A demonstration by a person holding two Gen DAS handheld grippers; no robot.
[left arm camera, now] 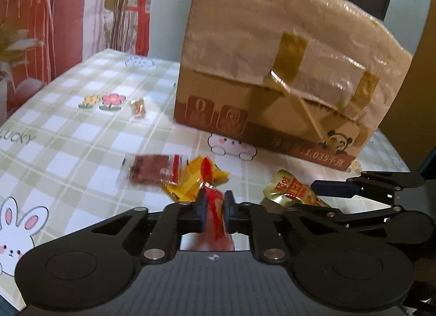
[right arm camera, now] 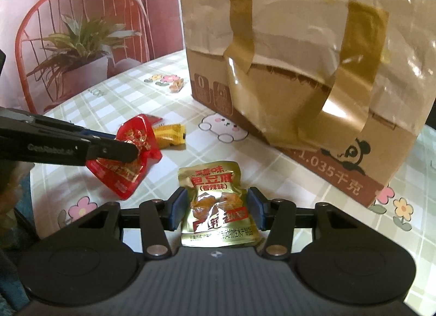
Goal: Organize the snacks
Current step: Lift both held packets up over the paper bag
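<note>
The red snack packet [right arm camera: 128, 163] is pinched between the closed fingers of the left tool [left arm camera: 214, 207], which grips it near the crumpled top so the packet hangs tilted, its lower corner close to the surface [left arm camera: 81, 136]; whether it touches the cloth is unclear. The gold snack pouch [right arm camera: 215, 207] lies flat on the surface between the parted fingers of the right tool [right arm camera: 215, 209], which stands open with a blue pad on each side of the pouch and holds nothing; whether the pads touch its edges cannot be told. Taking the cardboard box [left arm camera: 286, 70] as landmark: the gold pouch lies in front of the box's printed lower edge, apart from it, with bare checked cloth between them. The red packet hangs to the left of the pouch, and just behind it a yellow packet [right arm camera: 170, 136] lies partly overlapped by a dark red flat packet [left arm camera: 154, 170]. A small orange sweet [left arm camera: 139, 109] sits alone near the box's left front corner, with open cloth around it. The box, wrapped in clear film and brown tape, stands tall and blocks the far side. Left of the box the surface ends at a pink backdrop [right arm camera: 81, 16] printed with a chair and plant.
</note>
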